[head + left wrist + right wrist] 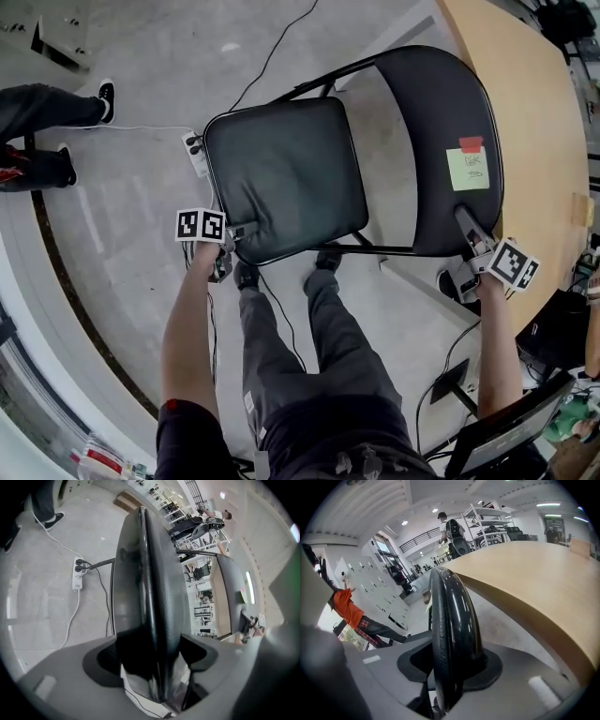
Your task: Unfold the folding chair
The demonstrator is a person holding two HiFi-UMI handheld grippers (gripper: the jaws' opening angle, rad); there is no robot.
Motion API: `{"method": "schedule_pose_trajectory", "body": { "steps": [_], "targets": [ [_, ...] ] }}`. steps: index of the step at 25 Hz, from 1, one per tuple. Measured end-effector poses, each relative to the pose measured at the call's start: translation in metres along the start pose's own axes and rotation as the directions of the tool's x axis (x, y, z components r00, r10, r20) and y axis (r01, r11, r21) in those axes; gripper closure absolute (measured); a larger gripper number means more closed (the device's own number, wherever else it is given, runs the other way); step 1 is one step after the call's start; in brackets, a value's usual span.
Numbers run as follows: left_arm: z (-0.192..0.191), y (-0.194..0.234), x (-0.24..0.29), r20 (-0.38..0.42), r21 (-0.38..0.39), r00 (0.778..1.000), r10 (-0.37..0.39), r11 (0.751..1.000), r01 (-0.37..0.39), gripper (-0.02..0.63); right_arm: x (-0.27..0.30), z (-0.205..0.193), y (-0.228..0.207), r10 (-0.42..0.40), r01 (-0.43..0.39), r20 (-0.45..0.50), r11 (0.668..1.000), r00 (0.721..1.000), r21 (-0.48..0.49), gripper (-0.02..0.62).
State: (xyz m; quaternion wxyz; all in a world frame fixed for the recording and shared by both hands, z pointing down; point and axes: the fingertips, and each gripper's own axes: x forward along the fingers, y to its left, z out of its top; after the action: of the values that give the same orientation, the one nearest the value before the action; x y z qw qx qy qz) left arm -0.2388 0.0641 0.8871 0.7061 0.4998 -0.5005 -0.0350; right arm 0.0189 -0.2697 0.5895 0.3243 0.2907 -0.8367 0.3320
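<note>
The black folding chair stands opened out, its padded seat lying flat and its backrest to the right. My left gripper is at the seat's near left corner. In the left gripper view the seat's edge lies between the wide jaws of that gripper, which stand open beside it. My right gripper is shut on the top rim of the backrest. In the right gripper view that rim runs straight up between the jaws of the gripper.
A yellow-green note and a red one stick to the backrest. A curved wooden table is close on the right. A white power strip with cables lies on the floor left of the seat. Another person's feet are far left.
</note>
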Motion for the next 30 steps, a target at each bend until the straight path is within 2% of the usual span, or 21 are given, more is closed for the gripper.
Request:
{"method": "schedule_pose_trajectory", "body": {
  "steps": [6,8,11,14,17,20,22,24,26,30],
  "targets": [
    [0.002,0.002,0.006,0.002,0.007,1.000,0.020,1.000,-0.020,0.239,-0.005,-0.003,-0.015,-0.032,0.033,-0.014,0.999,0.999,0.018,0.457],
    [0.002,0.001,0.007,0.002,0.009,1.000,0.017,1.000,-0.017,0.239,-0.003,-0.002,-0.006,0.021,-0.021,-0.009,0.999,1.000,0.031,0.459],
    [0.004,0.006,0.005,0.002,0.007,1.000,0.024,1.000,-0.024,0.236,0.006,0.002,0.016,0.157,-0.157,0.001,0.986,0.988,0.052,0.460],
    [0.009,0.011,-0.001,0.003,0.007,0.999,0.051,0.999,-0.051,0.230,0.012,0.004,0.027,0.202,-0.202,0.003,0.977,0.979,0.064,0.462],
    [0.009,0.013,-0.001,0.010,0.000,0.997,0.083,0.997,-0.083,0.225,0.010,0.002,0.025,0.178,-0.177,-0.002,0.981,0.984,0.075,0.466],
    [0.008,0.015,0.000,0.020,-0.014,0.992,0.123,0.992,-0.123,0.222,0.007,0.001,0.027,0.192,-0.190,-0.022,0.978,0.981,0.088,0.466],
    [0.008,0.017,0.000,0.032,-0.027,0.988,0.149,0.989,-0.148,0.222,0.004,-0.002,0.026,0.166,-0.162,-0.047,0.983,0.985,0.084,0.466],
    [0.007,0.015,0.002,0.042,-0.032,0.988,0.147,0.989,-0.145,0.224,0.000,-0.003,0.022,0.115,-0.113,-0.051,0.993,0.992,0.037,0.485],
    [0.005,0.013,0.002,0.037,-0.022,0.990,0.137,0.990,-0.136,0.230,0.000,-0.001,0.021,0.106,-0.106,-0.039,0.994,0.994,0.000,0.489],
    [0.006,0.014,-0.005,0.035,-0.006,0.990,0.137,0.991,-0.137,0.249,0.004,-0.002,0.020,0.094,-0.094,-0.036,0.996,0.995,0.000,0.485]
  ]
}}
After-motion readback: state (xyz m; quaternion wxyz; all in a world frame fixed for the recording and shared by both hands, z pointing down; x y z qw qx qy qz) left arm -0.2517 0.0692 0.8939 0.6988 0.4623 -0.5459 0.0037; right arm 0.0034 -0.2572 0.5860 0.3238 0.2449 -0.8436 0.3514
